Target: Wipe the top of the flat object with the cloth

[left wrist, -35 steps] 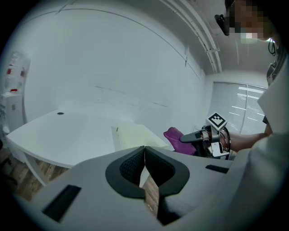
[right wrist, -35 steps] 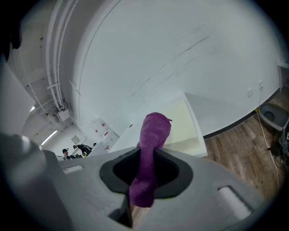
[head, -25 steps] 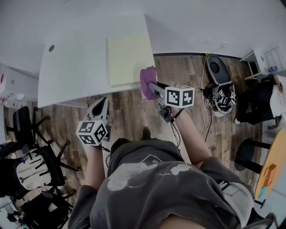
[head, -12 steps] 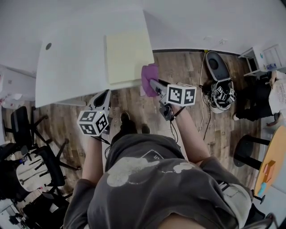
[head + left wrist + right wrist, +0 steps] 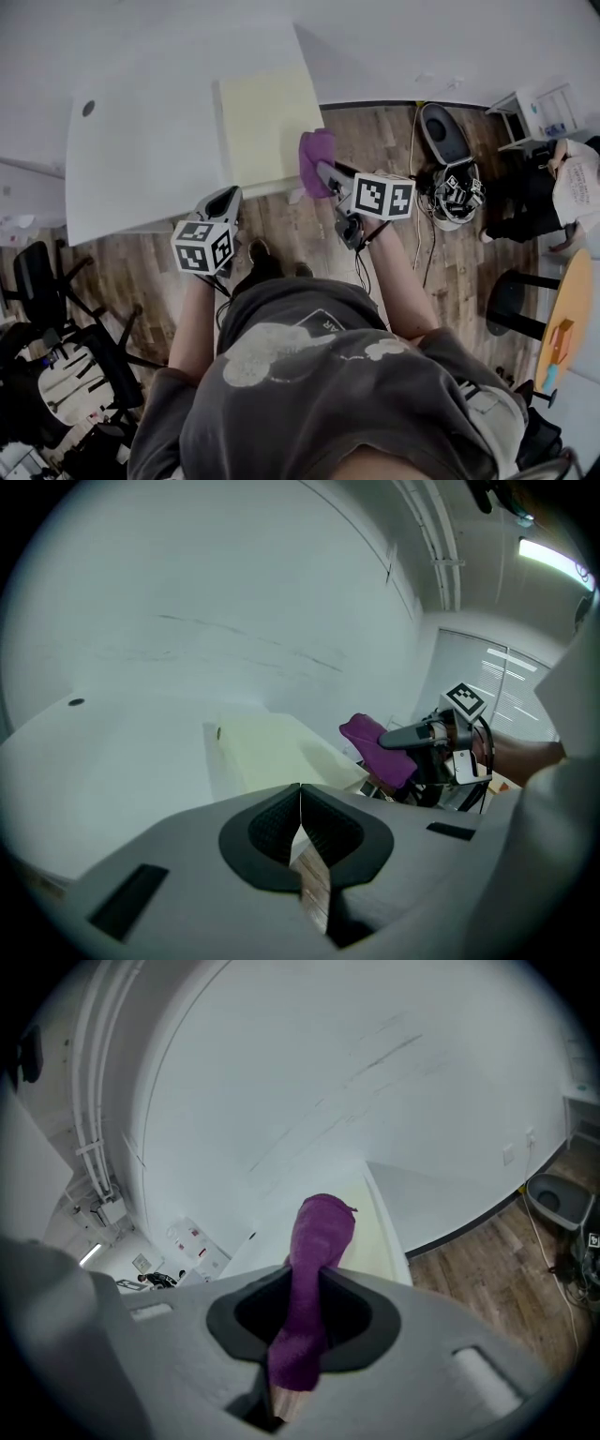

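The right hand-held gripper (image 5: 323,173) is clamped on a purple cloth (image 5: 316,155). In the right gripper view its two dark jaws press against the sides of the cloth (image 5: 319,1241), which bunches into a thick roll, sticks up past the tips and hangs down below them. The head view puts that cloth at the near right corner of the flat object (image 5: 262,117), a pale yellow sheet lying flat on the white bench (image 5: 141,141) with its long side running along the bench's right edge. I cannot tell whether the cloth touches the sheet or only hangs just beside its corner. The left gripper view shows the cloth (image 5: 380,747) just off the right side of the sheet (image 5: 267,752), and nothing else rests on the sheet's top. The left hand-held gripper (image 5: 222,202) has its jaws closed, the tips meeting in a thin line in its own view (image 5: 300,808). It grips nothing, and only a sliver of wood floor shows through the gap beneath the tips. It sits at the near edge of the bench, close to the near left corner of the sheet and well to the left of the other gripper. A small dark round hole (image 5: 87,108) marks the bench top far to the left. Below the bench lies a wood floor (image 5: 291,225), with a grey bin (image 5: 441,136) to the right and black office chairs (image 5: 56,356) to the left. The person wears a grey shirt (image 5: 328,394).
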Action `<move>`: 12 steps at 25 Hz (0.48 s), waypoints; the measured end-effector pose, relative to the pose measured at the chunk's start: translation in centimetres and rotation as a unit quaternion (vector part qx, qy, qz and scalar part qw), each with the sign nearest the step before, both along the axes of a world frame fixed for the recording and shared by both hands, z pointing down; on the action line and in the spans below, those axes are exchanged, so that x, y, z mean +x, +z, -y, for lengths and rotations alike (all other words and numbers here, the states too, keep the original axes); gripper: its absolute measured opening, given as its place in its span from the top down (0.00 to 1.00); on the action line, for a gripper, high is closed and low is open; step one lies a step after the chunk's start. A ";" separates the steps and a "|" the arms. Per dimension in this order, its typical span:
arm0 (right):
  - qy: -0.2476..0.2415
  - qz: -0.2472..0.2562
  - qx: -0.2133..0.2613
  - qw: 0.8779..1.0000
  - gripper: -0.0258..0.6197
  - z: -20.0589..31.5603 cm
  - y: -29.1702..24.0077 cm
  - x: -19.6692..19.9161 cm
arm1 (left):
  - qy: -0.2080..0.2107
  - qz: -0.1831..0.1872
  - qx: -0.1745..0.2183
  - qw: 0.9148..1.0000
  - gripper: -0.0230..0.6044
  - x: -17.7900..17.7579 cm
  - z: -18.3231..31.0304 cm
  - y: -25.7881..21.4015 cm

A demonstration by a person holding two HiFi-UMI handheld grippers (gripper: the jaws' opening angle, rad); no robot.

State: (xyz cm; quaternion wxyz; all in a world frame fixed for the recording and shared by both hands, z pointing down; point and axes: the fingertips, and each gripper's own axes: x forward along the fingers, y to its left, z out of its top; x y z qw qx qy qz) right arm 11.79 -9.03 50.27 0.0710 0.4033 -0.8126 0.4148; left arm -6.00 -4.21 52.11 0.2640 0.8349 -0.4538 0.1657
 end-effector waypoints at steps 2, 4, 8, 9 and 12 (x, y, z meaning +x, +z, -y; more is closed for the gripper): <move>0.005 -0.002 -0.001 1.000 0.85 0.6 0.0 -0.9 | 0.015 0.001 -0.008 1.000 0.96 -0.3 0.7 0.5; 0.009 -0.005 -0.002 1.000 0.84 1.1 0.0 -1.8 | 0.030 0.003 -0.015 0.999 0.96 -0.4 1.5 1.0; 0.020 -0.010 -0.008 1.000 0.84 2.0 0.4 -2.3 | 0.059 0.008 -0.033 0.998 0.96 0.0 3.1 2.0; 0.024 -0.012 -0.010 1.000 0.84 2.3 0.4 -2.3 | 0.066 0.009 -0.039 0.997 0.96 0.1 3.4 2.3; 0.032 -0.020 -0.012 0.999 0.84 3.1 0.4 -2.5 | 0.085 0.016 -0.060 0.994 0.96 0.1 4.0 3.2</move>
